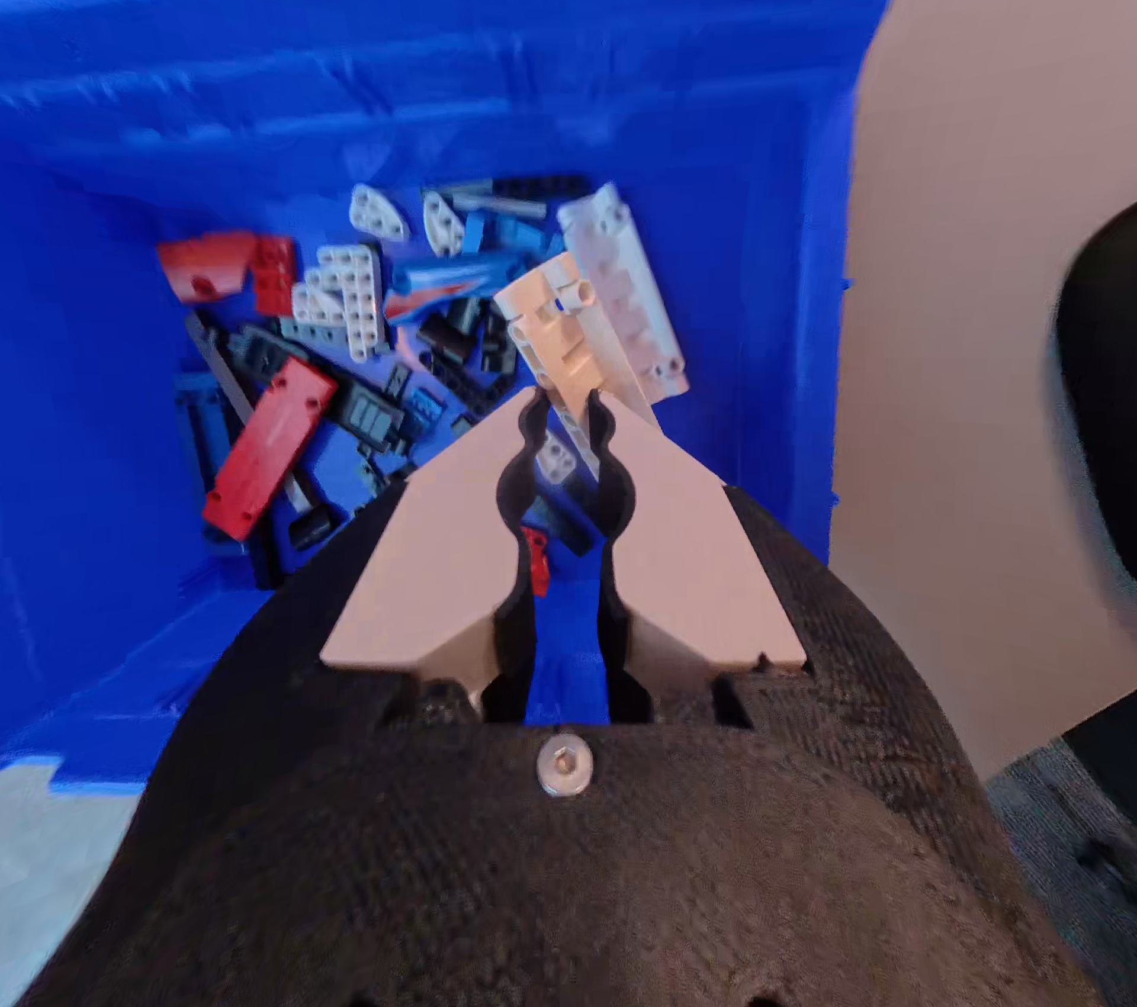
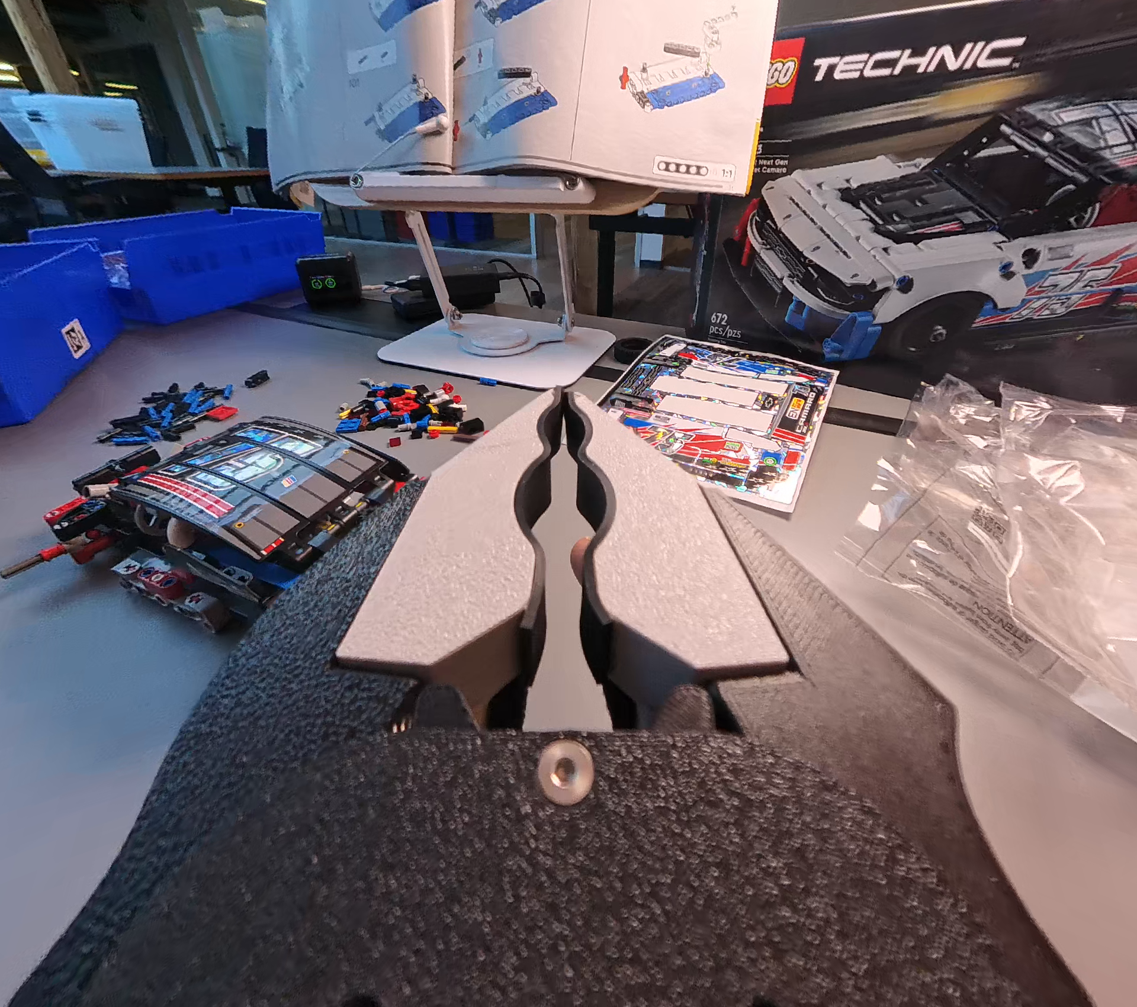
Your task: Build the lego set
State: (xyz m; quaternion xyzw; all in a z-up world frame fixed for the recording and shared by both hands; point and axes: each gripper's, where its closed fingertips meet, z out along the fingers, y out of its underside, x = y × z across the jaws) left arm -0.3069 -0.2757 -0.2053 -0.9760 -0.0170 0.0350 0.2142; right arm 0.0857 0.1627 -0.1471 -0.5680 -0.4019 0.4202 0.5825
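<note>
1. My left gripper (image 1: 566, 393) reaches into the blue plastic bin (image 1: 430, 73); its fingertips are drawn close and pinch the lower end of a white angular lego panel piece (image 1: 550, 328), which stands tilted above the pile.
2. Below it, on the bin floor, I see loose lego parts: a long red flat panel (image 1: 267, 448), white perforated beams (image 1: 351, 295), and a larger white studded panel (image 1: 621, 295) just beside the held piece. The view is blurred.
3. My right gripper (image 2: 563, 399) hangs over the grey tabletop (image 2: 92, 701) with its fingertips pressed together, nothing between them.
4. To its left lies the partly built black lego car body with striped stickers (image 2: 246, 491), with two heaps of small pins (image 2: 412, 411) beyond.
5. Ahead, an open instruction booklet (image 2: 523, 36) sits on a white stand (image 2: 498, 344); the sticker sheet (image 2: 720, 418), the lego set box (image 2: 935, 190) and clear plastic bags (image 2: 1015, 516) are to the right.
</note>
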